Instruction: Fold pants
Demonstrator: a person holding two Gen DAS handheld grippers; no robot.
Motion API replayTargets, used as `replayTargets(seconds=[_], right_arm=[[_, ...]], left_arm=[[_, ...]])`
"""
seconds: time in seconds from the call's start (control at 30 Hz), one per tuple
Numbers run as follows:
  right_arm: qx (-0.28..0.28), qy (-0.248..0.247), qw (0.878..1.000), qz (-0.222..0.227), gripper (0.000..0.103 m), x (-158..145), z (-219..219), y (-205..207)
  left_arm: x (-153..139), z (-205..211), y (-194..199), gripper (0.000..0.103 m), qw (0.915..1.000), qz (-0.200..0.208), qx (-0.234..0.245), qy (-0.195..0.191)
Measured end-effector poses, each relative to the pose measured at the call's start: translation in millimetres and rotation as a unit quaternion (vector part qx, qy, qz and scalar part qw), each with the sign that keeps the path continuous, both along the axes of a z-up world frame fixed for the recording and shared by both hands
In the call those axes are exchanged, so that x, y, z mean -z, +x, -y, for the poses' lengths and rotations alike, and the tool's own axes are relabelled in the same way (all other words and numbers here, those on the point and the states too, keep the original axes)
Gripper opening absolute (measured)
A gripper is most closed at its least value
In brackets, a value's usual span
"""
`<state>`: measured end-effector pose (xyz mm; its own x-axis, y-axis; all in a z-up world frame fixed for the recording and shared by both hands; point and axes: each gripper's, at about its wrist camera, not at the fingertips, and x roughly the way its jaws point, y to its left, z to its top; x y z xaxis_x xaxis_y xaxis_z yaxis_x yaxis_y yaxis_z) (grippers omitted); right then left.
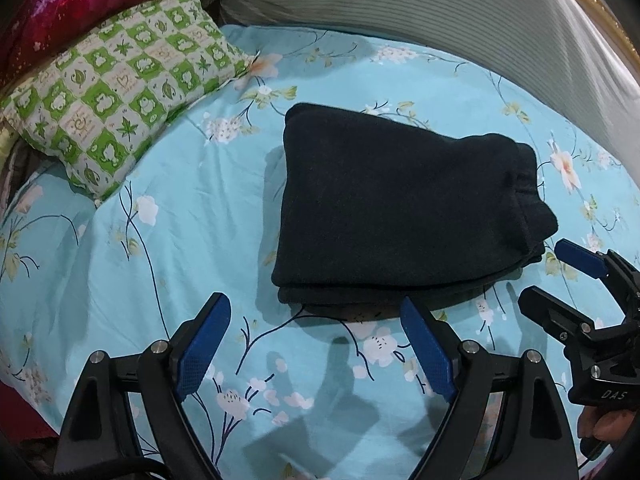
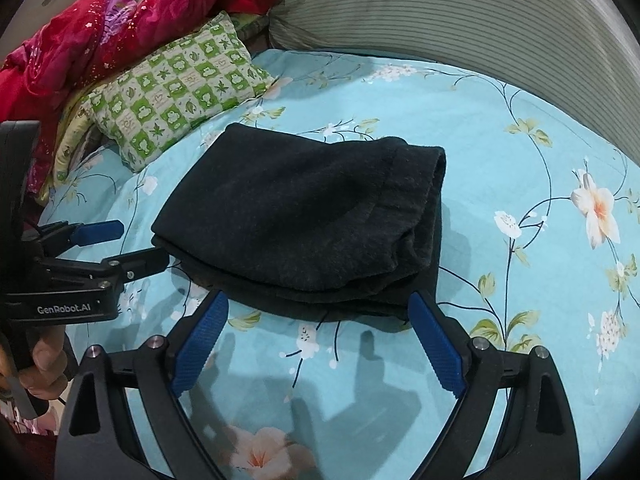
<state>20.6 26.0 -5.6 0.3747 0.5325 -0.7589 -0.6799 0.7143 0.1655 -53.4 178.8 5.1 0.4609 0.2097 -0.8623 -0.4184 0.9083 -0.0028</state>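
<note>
The black pants [image 1: 400,208] lie folded into a thick stacked rectangle on the light blue floral bedsheet [image 1: 180,208]; they also show in the right wrist view [image 2: 304,220]. My left gripper [image 1: 316,308] is open and empty, just short of the bundle's near edge. My right gripper [image 2: 318,304] is open and empty, its fingertips at the bundle's near edge. The right gripper shows at the right of the left wrist view [image 1: 540,272], open. The left gripper shows at the left of the right wrist view [image 2: 140,240], open beside the bundle's left corner.
A green and white checked pillow [image 1: 120,104] lies to the far left of the pants. A red and pink blanket [image 2: 80,48] is heaped behind it. A grey striped bolster [image 2: 460,20] runs along the far side of the bed.
</note>
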Motion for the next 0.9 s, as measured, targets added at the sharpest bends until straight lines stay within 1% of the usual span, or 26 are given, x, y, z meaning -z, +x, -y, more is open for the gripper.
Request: replayTargets(seconds=[0.27, 0.53, 0.9], right_arm=[[-0.001, 0.006, 1.000, 0.016, 0.092, 0.3, -1.1, 0.6], [0.000, 0.007, 1.000, 0.016, 0.092, 1.2, -1.8, 2.2], [0.000, 0.008, 1.000, 0.016, 0.092, 1.4, -2.2, 2.8]], left_arm=[[5.9, -2.7, 2.6, 0.087, 1.0000, -0.004, -0.001, 0.000], [5.8, -1.9, 4.8, 0.087, 0.9999, -0.002, 0.006, 0.008], [5.6, -2.1, 3.2, 0.087, 0.9999, -0.004, 0.008, 0.006]])
